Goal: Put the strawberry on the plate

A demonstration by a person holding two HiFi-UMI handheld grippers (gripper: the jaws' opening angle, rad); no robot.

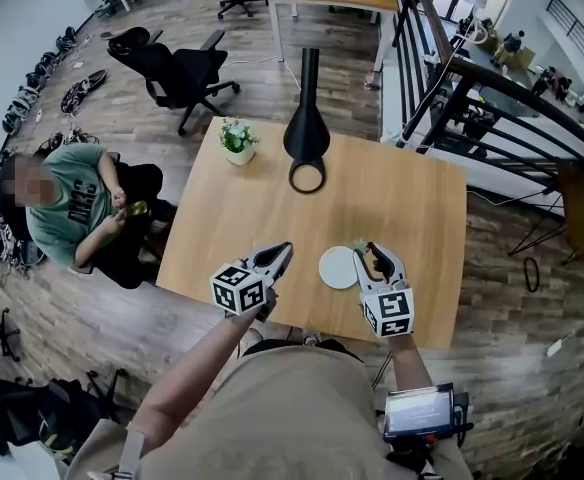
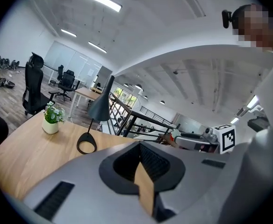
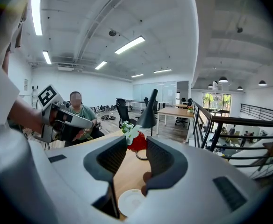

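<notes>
Currently on record: 1 worktop (image 1: 392, 198), 2 hand-held grippers, 1 strawberry, 1 plate, plus bystanding items.

Item 1, strawberry (image 3: 137, 143): red body with pale green leaf cap at its upper left; long axis roughly across the finger gap, though this is hard to read. Location: in the air above the worktop, clamped between the tips of the right gripper (image 1: 370, 250), whose fingers stand wide around it.

Item 2, plate (image 1: 336, 268): white, round, empty, resting near the worktop's near edge. It sits just left of the right gripper; in the right gripper view it shows low, beneath the base of the fingers, so the fruit hangs beyond its far right rim.

Item 3, left gripper (image 1: 284, 251): fingers clenched together on nothing, hovering left of the plate.

Governing relation: the plate lies to the left of and nearer than the strawberry. The right hand is the carrier and is closest; by judgement, it needs a short pull back and leftward, then a descent, before release.

Other items: black lamp (image 1: 306, 133) and potted plant (image 1: 238, 140) at the far side; seated person (image 1: 72, 203) off the left edge.
</notes>
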